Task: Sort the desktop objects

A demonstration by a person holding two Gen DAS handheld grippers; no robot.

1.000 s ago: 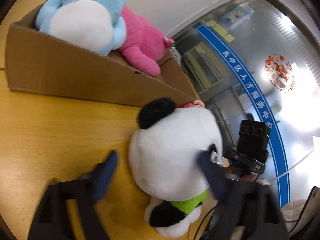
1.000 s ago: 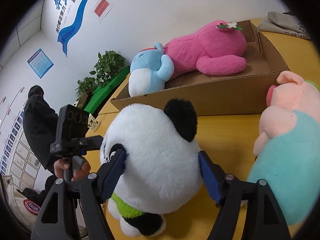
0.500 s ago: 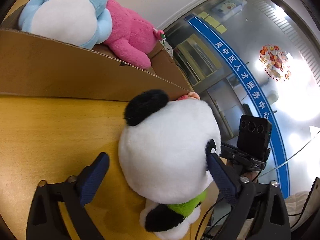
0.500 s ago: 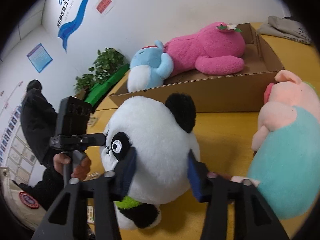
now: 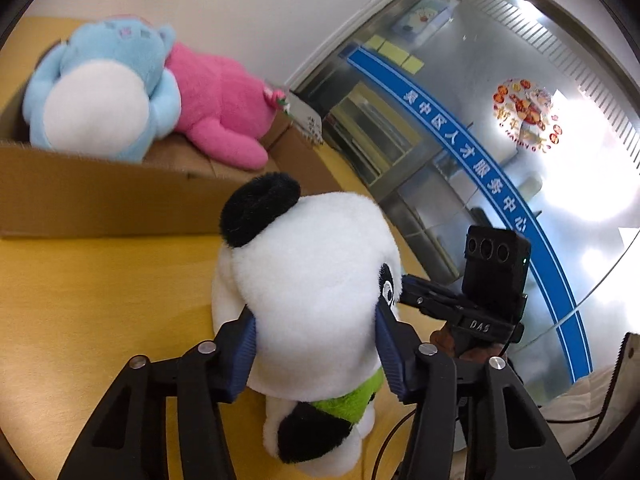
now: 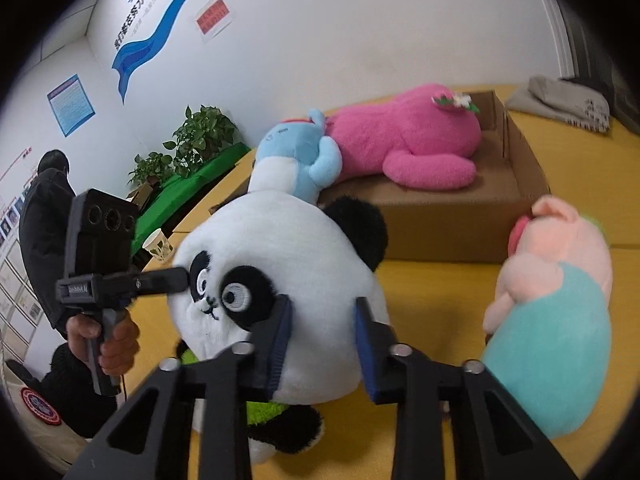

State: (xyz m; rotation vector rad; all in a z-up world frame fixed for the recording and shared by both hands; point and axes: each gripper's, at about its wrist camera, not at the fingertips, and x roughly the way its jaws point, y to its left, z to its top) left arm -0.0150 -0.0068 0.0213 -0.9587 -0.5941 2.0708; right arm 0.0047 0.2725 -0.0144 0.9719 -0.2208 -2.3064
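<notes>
A white and black panda plush (image 5: 312, 292) with a green scarf stands on the yellow table, also in the right wrist view (image 6: 280, 280). My left gripper (image 5: 314, 344) is shut on the panda's head from one side. My right gripper (image 6: 322, 340) is shut on the head from the opposite side. A cardboard box (image 5: 100, 196) behind the panda holds a blue plush (image 5: 100, 92) and a pink plush (image 5: 224, 108); the box also shows in the right wrist view (image 6: 460, 220).
A pink and teal pig plush (image 6: 560, 320) stands on the table to the right of the panda. A folded grey cloth (image 6: 564, 104) lies at the far right. A paper cup (image 6: 158, 246) and potted plants (image 6: 188, 148) are at the left.
Both grippers have closed on the panda's head, squeezing it. The panda's head has risen and turned so its face shows in the right wrist view.
</notes>
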